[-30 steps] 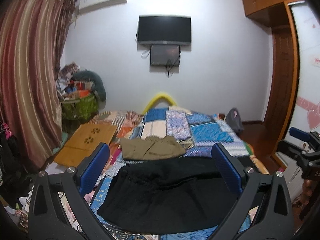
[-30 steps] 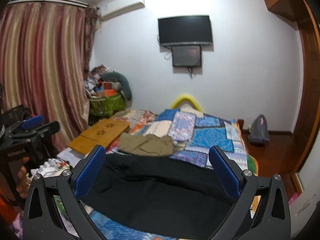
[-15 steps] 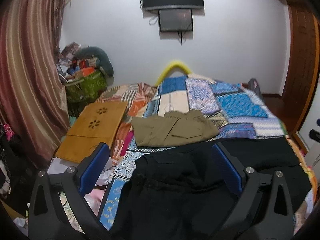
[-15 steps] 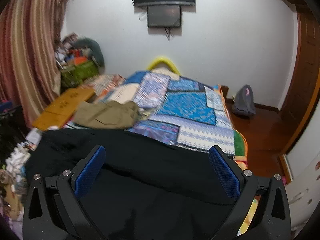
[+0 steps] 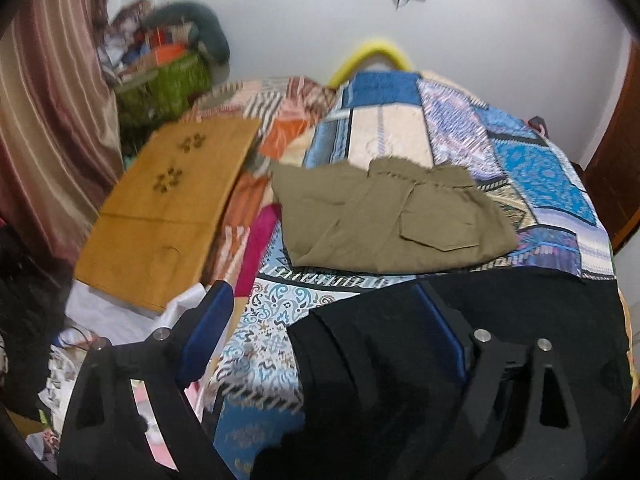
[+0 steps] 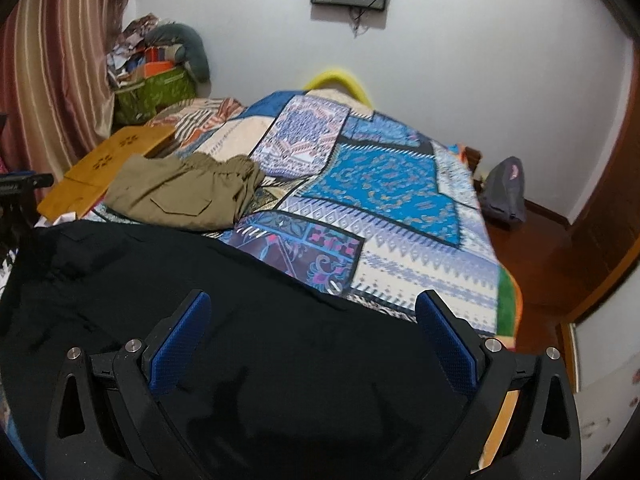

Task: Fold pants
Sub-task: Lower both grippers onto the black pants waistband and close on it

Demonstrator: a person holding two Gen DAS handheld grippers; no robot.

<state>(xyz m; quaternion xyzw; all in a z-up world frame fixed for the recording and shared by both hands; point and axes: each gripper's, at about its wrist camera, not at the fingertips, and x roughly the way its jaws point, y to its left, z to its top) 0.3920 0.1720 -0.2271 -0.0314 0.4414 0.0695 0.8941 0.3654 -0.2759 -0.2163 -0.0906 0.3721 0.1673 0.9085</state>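
Note:
Black pants (image 5: 400,360) lie spread across the near end of the patchwork quilt (image 5: 520,160). My left gripper (image 5: 320,292) hangs over their left end, where the cloth edge runs between its blue pads. Its jaws are closing but stand wide, and the pads do not press the cloth. My right gripper (image 6: 313,296) is open above the black pants (image 6: 240,300) toward their right side, with only flat cloth beneath it. Folded olive pants (image 5: 384,220) rest farther back on the quilt (image 6: 380,184), also seen as olive pants (image 6: 184,196) in the right wrist view.
A wooden board (image 5: 168,208) leans beside the bed's left edge, above loose clutter on the floor. A green basket (image 5: 164,88) stands by the striped curtain (image 5: 52,100). A grey backpack (image 6: 504,192) sits on the wooden floor right of the bed.
Both grippers have dropped toward the bed and tipped downward. The left one shifted to the black pants' left end and its jaws narrowed a little. The right one moved rightwards over the pants.

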